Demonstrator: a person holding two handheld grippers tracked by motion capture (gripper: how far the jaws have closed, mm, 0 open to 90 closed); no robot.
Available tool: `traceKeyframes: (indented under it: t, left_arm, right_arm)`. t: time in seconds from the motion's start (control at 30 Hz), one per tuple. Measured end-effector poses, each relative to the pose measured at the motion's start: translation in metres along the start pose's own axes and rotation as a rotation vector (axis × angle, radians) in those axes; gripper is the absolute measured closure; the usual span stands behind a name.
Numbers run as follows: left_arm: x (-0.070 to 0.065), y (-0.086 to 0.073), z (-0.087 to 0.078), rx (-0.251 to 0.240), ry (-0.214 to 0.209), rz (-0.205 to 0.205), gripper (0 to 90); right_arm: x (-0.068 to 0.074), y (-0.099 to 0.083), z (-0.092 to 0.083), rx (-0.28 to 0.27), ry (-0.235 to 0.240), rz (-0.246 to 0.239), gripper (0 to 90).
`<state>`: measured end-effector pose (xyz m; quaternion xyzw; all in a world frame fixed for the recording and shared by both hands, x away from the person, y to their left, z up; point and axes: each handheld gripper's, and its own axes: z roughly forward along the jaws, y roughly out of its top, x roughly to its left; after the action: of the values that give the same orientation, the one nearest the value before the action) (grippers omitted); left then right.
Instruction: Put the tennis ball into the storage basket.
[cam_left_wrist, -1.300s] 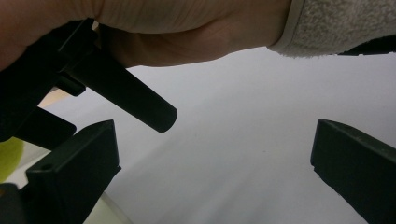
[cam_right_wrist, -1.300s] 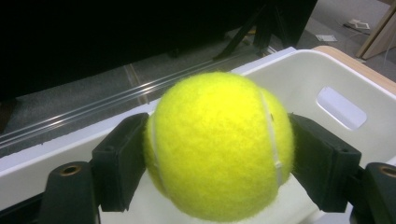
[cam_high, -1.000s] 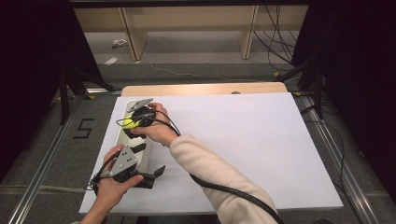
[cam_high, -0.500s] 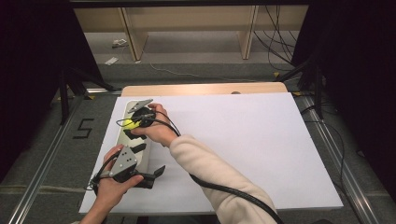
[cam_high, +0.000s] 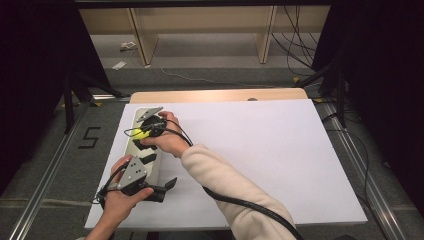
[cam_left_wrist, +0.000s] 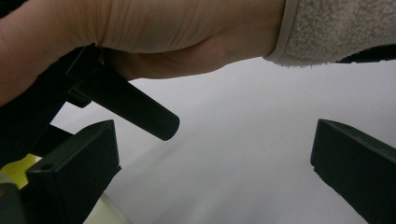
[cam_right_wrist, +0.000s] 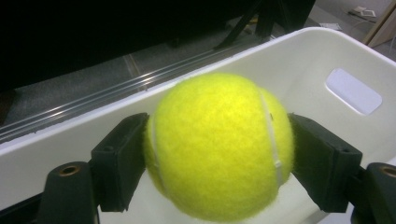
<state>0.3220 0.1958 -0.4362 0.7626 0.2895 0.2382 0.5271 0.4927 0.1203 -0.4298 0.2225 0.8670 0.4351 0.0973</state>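
Nothing moved since before, right gripper (cam_right_wrist: 219, 154) fingers clamped on tennis ball (cam_right_wrist: 219, 144) inside white bin (cam_right_wrist: 355, 60), left gripper (cam_left_wrist: 215, 172) fingers wide apart, empty.

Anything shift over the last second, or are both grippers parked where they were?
No visible change. The right gripper stays over the white bin, jaws clamped on the tennis ball. The left gripper stays open at the bin's near end, holding nothing, low above the white table top.
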Motion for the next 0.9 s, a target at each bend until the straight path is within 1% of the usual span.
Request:
traceKeyframes:
  t: [0.07,0.37,0.63,0.7,0.9]
  left_arm:
    - [0.0000,0.0000,0.0000,0.000,0.001,0.001,0.7]
    - [0.0001,0.0001,-0.0001,0.000,0.000,0.001,0.7]
    - [-0.0002,0.0001,0.0001,0.000,0.000,0.001,0.7]
    - [0.0000,0.0001,0.0000,0.000,0.000,0.001,0.7]
    - [0.0000,0.0000,0.0001,0.001,0.000,0.001,0.7]
  right_arm:
    - [0.0002,-0.0006,0.0005,0.004,0.000,0.007,25.1]
    - [-0.0001,-0.0018,0.0028,0.006,0.000,-0.001,25.0]
    - [0.0011,-0.0024,0.0036,0.005,0.003,0.006,24.9]
    - [0.0013,-0.0025,0.0034,0.013,0.002,0.006,24.9]
    - [0.0015,-0.0029,0.0039,0.006,0.000,0.007,24.7]
